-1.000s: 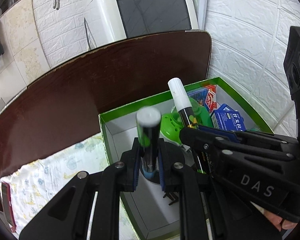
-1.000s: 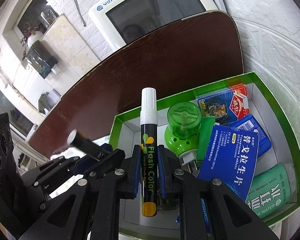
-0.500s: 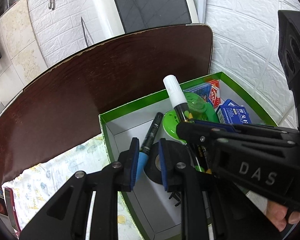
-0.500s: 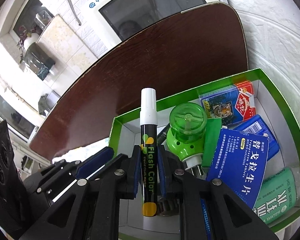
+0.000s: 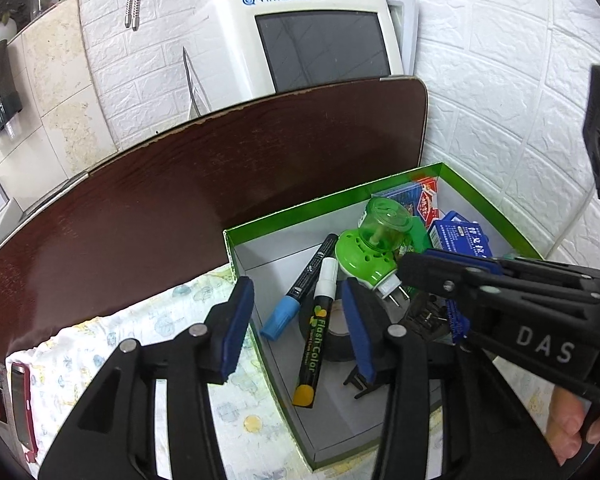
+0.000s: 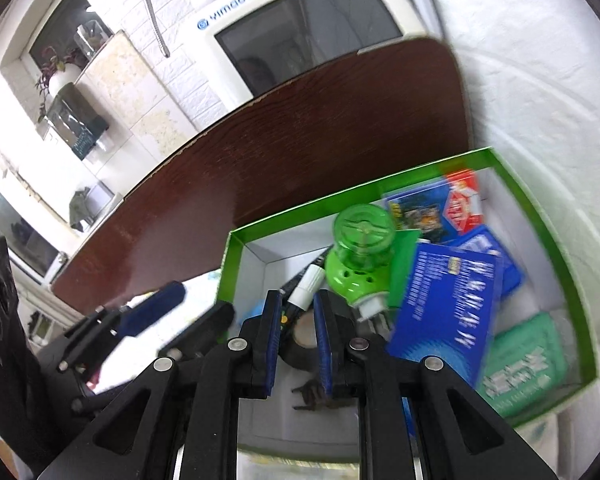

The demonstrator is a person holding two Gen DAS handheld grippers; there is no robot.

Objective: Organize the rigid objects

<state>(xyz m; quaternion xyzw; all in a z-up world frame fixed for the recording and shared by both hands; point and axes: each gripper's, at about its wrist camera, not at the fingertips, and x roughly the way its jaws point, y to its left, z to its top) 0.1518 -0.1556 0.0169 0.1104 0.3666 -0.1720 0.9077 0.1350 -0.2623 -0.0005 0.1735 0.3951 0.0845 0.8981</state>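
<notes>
A black marker with a blue cap [image 5: 300, 292] and a white-capped "Flash Color" marker [image 5: 318, 336] lie side by side in the left end of the green box [image 5: 320, 204]. My left gripper [image 5: 296, 320] hovers above them. Its jaws are opening and nothing sits between the pads. My right gripper [image 6: 296, 320] is shut with a narrow gap and holds nothing. The white marker cap [image 6: 306, 292] shows beyond its tips, down in the box [image 6: 340, 200]. The right gripper [image 5: 416, 268] reaches over the box from the right.
The box also holds a green plug-in device [image 5: 372, 248], a black tape roll [image 5: 336, 340], a black clip [image 5: 360, 384], blue cartons [image 6: 448, 300], a card pack [image 6: 432, 208] and a green packet [image 6: 528, 364]. A brown board [image 5: 180, 208] and a white appliance [image 5: 308, 40] stand behind. A patterned cloth [image 5: 100, 344] lies to the left.
The blue-capped marker left my left gripper, whose jaws then spread. The Flash Color marker left my right gripper. Both now lie in the box.
</notes>
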